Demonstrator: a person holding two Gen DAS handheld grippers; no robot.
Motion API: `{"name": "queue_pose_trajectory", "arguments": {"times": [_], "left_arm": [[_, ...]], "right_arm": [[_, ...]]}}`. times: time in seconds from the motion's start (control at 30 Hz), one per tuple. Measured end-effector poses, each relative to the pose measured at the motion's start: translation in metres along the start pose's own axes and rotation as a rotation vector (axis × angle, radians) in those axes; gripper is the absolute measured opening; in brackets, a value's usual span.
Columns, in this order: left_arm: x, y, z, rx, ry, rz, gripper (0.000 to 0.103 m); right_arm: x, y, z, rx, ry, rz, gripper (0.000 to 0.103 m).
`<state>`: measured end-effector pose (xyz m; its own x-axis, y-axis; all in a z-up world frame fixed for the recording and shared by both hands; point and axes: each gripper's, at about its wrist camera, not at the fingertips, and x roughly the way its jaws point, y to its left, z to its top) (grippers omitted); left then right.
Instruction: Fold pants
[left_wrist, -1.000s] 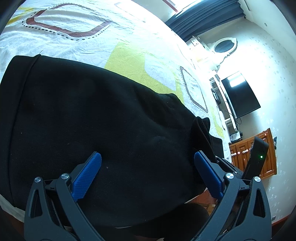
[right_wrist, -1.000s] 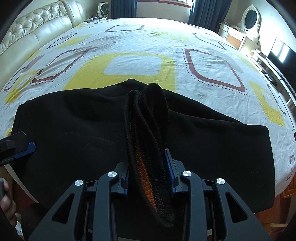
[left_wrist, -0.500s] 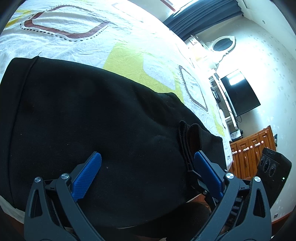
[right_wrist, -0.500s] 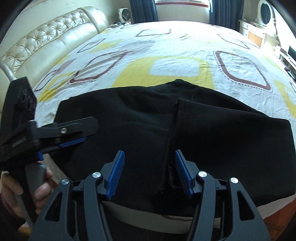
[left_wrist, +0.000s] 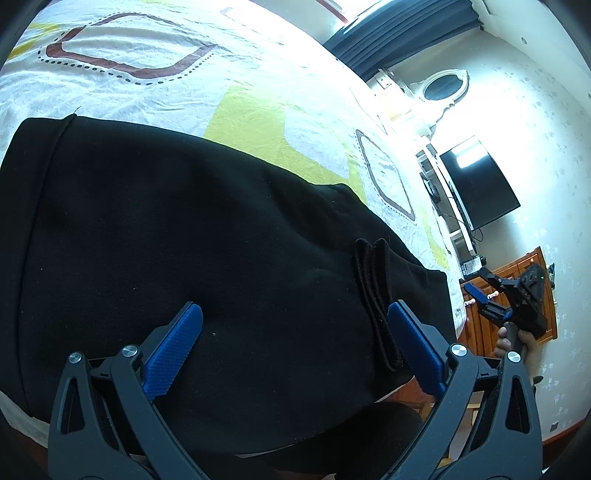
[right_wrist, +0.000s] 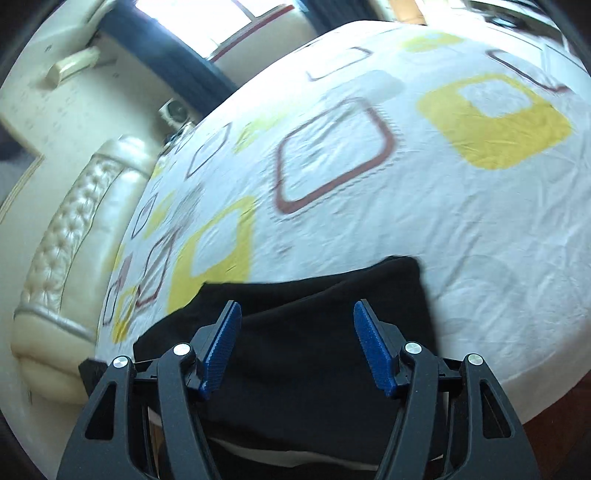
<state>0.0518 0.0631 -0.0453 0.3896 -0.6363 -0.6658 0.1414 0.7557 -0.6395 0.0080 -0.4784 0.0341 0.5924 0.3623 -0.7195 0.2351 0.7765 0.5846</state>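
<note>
Black pants (left_wrist: 184, 240) lie folded on the patterned bed sheet (left_wrist: 258, 110). A doubled hem edge (left_wrist: 373, 295) rests on top of them, just inside the right finger of my left gripper (left_wrist: 295, 308). That gripper hovers open over the cloth and grips nothing. My right gripper (right_wrist: 297, 306) is off beyond the pants' right end, held by a hand, and shows small in the left wrist view (left_wrist: 476, 299). Its jaws are opening with nothing pinched; the pants' end (right_wrist: 325, 354) lies below them. The right wrist view is blurred.
The bed's padded cream headboard (right_wrist: 55, 258) runs along the left. A television (left_wrist: 476, 184), a wooden cabinet (left_wrist: 517, 273) and an oval mirror (left_wrist: 443, 86) stand beyond the bed's right edge. Dark curtains (left_wrist: 406, 33) hang at the back.
My right gripper let go of the bunched hem, opened, and swung away to the right end of the pants. The hem now lies flat. My left gripper stayed put.
</note>
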Motion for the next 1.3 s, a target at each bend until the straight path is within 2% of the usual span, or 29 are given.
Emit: {"name": "queue_pose_trajectory", "arguments": {"times": [0.07, 0.13, 0.27, 0.3, 0.33, 0.37, 0.43, 0.6, 0.7, 0.9, 1.13, 1.3], "left_arm": [[0.001, -0.001, 0.0, 0.005, -0.001, 0.003, 0.1], [0.002, -0.001, 0.0, 0.011, -0.002, 0.005, 0.1], [0.002, 0.0, 0.001, 0.017, -0.003, 0.006, 0.1], [0.002, 0.0, 0.002, 0.017, -0.003, 0.006, 0.1], [0.003, 0.0, 0.002, 0.017, -0.003, 0.006, 0.1], [0.003, -0.001, 0.001, 0.018, -0.003, 0.007, 0.1], [0.004, -0.001, 0.001, 0.024, -0.004, 0.01, 0.1], [0.007, -0.004, 0.001, 0.062, -0.004, 0.031, 0.1], [0.008, -0.005, 0.002, 0.079, -0.004, 0.039, 0.1], [0.008, -0.001, 0.005, 0.071, -0.003, 0.028, 0.1], [0.008, 0.002, 0.005, 0.061, -0.001, 0.02, 0.1], [0.008, 0.001, 0.005, 0.061, -0.001, 0.019, 0.1]], "right_arm": [[0.005, -0.042, 0.011, 0.086, -0.004, 0.01, 0.063], [0.017, -0.071, 0.012, 0.151, 0.022, 0.064, 0.063], [0.047, -0.096, 0.007, 0.237, 0.081, 0.199, 0.063], [0.054, -0.097, 0.005, 0.241, 0.094, 0.214, 0.061], [0.06, -0.097, 0.003, 0.239, 0.107, 0.223, 0.049], [0.064, -0.098, 0.003, 0.243, 0.112, 0.233, 0.048], [0.07, -0.1, 0.002, 0.25, 0.115, 0.227, 0.035], [0.07, -0.105, 0.001, 0.243, 0.116, 0.227, 0.027], [0.069, -0.108, 0.0, 0.248, 0.111, 0.242, 0.027], [0.052, -0.124, -0.013, 0.314, 0.13, 0.338, 0.038], [0.028, -0.134, -0.055, 0.304, 0.226, 0.398, 0.051], [0.02, -0.136, -0.072, 0.291, 0.271, 0.413, 0.052]]}}
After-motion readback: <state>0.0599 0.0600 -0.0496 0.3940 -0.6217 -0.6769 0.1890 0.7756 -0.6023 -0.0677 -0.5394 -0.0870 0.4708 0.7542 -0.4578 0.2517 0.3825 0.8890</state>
